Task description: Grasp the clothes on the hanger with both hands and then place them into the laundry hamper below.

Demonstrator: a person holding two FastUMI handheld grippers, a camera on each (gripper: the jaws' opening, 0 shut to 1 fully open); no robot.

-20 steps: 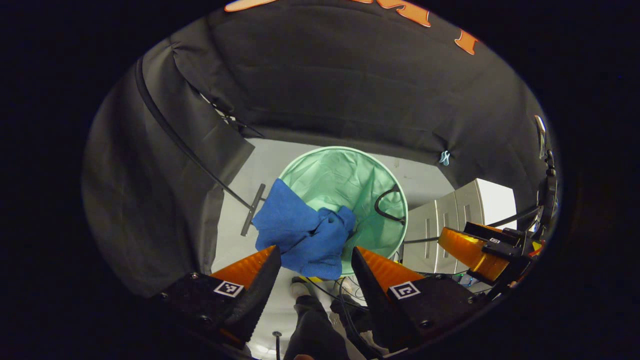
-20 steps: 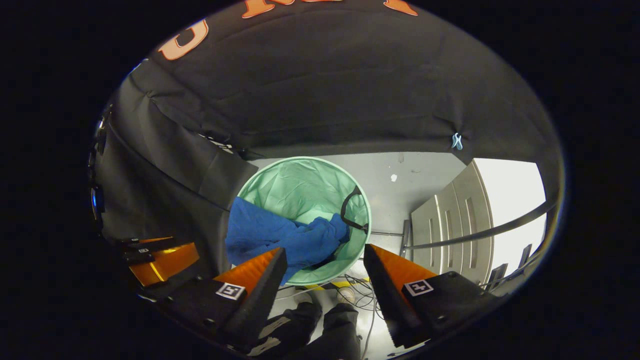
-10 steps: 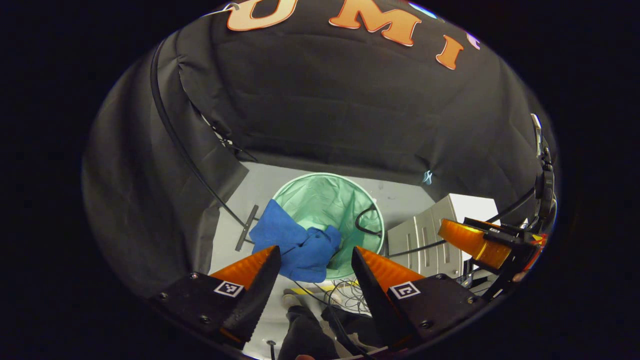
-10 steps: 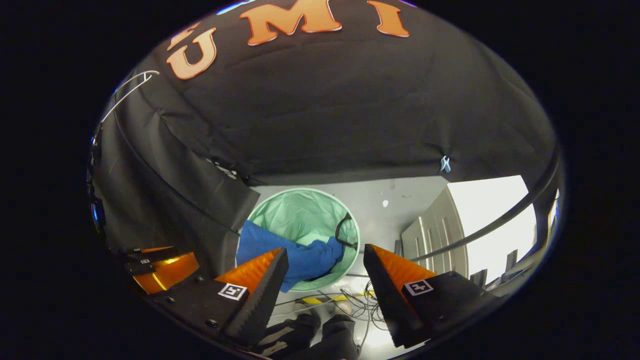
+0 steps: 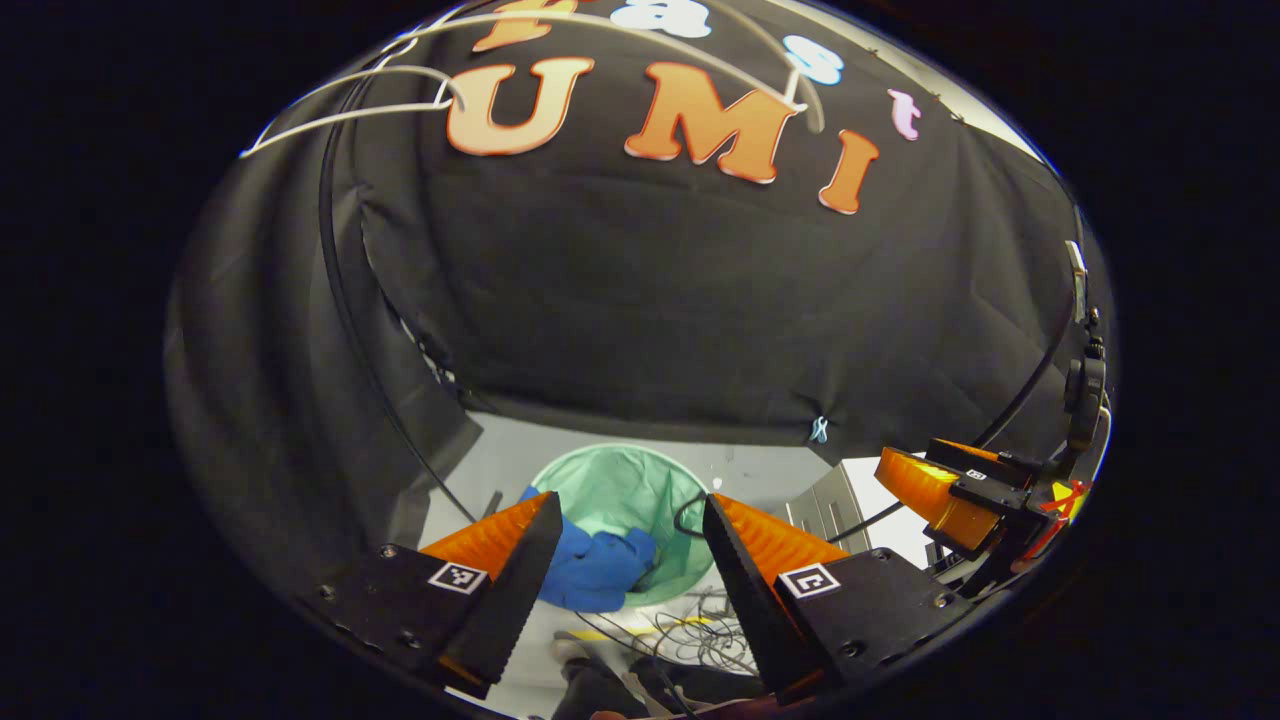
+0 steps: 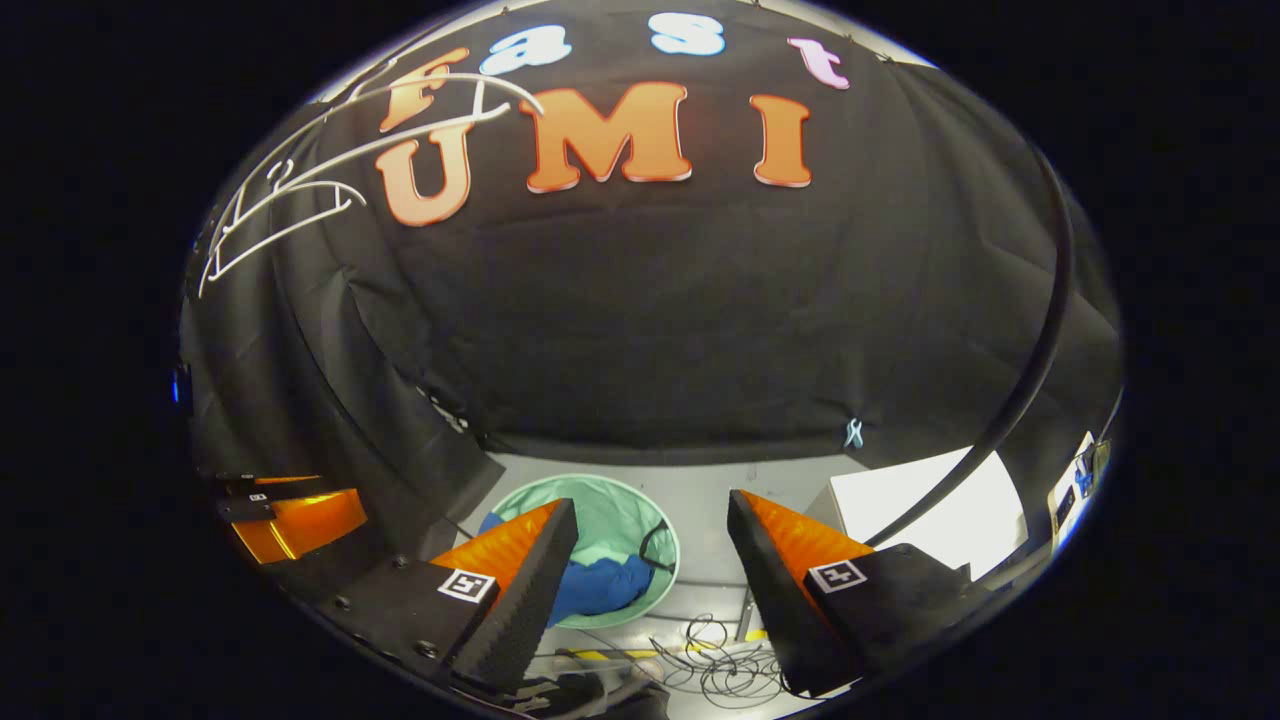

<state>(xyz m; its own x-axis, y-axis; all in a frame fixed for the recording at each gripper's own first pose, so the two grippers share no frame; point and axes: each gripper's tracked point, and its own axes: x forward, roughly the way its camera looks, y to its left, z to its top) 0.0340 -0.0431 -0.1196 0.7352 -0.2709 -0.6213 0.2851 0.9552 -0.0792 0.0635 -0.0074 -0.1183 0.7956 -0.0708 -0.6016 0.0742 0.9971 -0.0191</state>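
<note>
Below your two grippers, on the grey floor [image 6: 760, 500], the job is looking all but done, with one loose end.

Item 1, risk. The blue clothes [image 5: 598, 568] are lying in the laundry hamper [image 5: 640, 478], but part of the cloth is draping over the near-left rim [image 6: 490, 522]. You are risking a slide: if the hanging part is outweighing what sits inside, the garment could be slipping out onto the floor. The hamper looks like thin green fabric, so a tug on that fold could also be tipping it. A tangle of loose cables [image 6: 712, 655] is lying just beside the hamper's base; anything falling there could be snagging.

Item 2, left gripper [image 5: 628, 545]. You are holding it high, its fingers spread wide with nothing between them.

Item 3, right gripper [image 6: 652, 555]. You are keeping its fingers wide apart too, gripping nothing. It is also showing at the right of the left gripper view, and the left one is showing at the lower left of the right gripper view.

Item 4, hamper contents. The hamper is holding the blue clothes, bunched toward its near-left side, and a dark loop [image 6: 654, 545] that I am taking for a handle on the right wall; I cannot tell more.

Item 5, hangers. White wire hangers [image 6: 290, 215] are hanging bare at the upper left, well apart from the hamper.

Item 6, white cabinet [image 6: 940, 510]. It is standing to the hamper's right, closed as far as I can tell.
</note>
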